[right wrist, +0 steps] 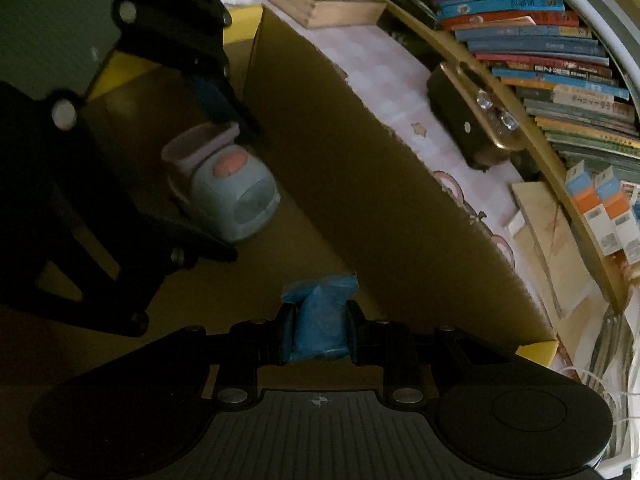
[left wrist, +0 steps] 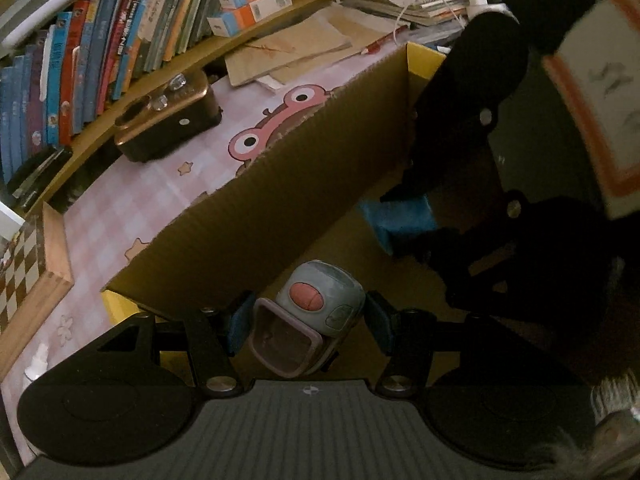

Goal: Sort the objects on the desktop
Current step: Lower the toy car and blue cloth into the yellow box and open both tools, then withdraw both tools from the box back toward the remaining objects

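Both tools are down inside the cardboard box [left wrist: 280, 184]: the left tool [left wrist: 308, 320], open wide, straddles the grey toy [left wrist: 320, 300] resting on the box floor, while the right tool [right wrist: 320, 332] pinches a blue packet [right wrist: 320, 320] nearby.

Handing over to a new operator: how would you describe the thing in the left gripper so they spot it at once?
Find the cardboard box on the pink checked desk mat. Inside it, the left gripper is at a small grey-blue gadget, its pads on either side. It has a pink oval button and a lilac-rimmed opening, unlike the crumpled blue packet that the right gripper pinches.
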`<state>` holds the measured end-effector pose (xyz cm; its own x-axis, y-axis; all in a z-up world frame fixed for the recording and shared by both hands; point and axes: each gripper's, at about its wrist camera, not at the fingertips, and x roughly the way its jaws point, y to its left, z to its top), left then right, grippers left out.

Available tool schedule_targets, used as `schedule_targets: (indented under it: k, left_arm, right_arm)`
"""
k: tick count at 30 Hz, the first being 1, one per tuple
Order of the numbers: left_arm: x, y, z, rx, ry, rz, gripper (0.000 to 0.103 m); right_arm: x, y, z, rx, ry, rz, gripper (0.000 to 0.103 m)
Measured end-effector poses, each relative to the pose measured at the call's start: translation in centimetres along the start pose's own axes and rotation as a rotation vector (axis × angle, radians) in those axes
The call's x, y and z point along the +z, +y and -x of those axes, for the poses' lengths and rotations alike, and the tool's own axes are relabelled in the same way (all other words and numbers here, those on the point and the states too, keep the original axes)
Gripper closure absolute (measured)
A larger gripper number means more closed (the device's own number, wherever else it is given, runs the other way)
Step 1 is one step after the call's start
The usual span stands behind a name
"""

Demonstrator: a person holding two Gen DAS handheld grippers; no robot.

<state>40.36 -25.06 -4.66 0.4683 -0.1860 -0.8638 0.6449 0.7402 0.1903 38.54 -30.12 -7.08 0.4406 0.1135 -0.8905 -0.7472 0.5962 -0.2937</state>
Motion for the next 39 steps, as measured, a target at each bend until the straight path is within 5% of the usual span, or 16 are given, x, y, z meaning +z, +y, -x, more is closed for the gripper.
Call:
schedule_targets:
  k: [5,10,18,27,39]
  left_arm:
    - [0.0,0.1,0.0,-0.003,-0.019,0.01,0.044]
    - [-0.3,0.2,1.1,0.008,-0.074,0.017,0.025]
    - [-1.5,0.5,6.6,0.054,-0.233,0.085,0.022]
    - [-6.7,-0.3,16.7,0.224,-0.485,0.255,0.007]
    - [-15.1,-2.1,22.2,0.326,-0.617,0.44,0.0]
  right_arm:
    - [0.0,-0.2,0.1,-0.004,-0.003,-0.001,0.076]
    - [0.0,-0.7,0.5,-0.019,-0.033,-0.026,0.069]
    - [-1.4,-2.2,4.9,-0.014,-0.181,-0.191,0.065]
    - [-5.3,-2.6,14.7,-0.128,-0.476,-0.525,0.065]
    - [-10.9,3.3,20.1,-0.364,-0.565,-0.821,0.065]
